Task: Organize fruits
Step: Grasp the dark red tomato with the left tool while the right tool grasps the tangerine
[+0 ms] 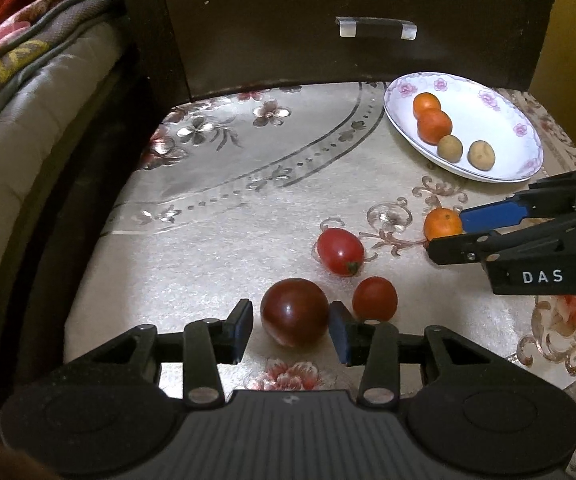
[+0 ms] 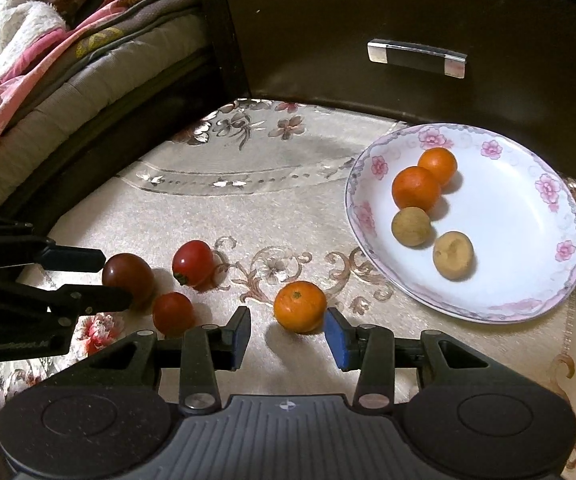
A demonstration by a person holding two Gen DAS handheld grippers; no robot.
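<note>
glossy floral cloth covers the desk, with a dark drawer front beyond. left claw stands spread around the dark tomato, smooth, soft-skinned, best pinched gently across its middle. right claw stands spread around the loose tangerine, light and dimpled; the flowered plate lies ahead to its right.

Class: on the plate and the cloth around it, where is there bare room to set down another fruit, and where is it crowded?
Free: the plate's right half, beside the oranges; the cloth toward the drawer. Crowded: around the three tomatoes.
</note>
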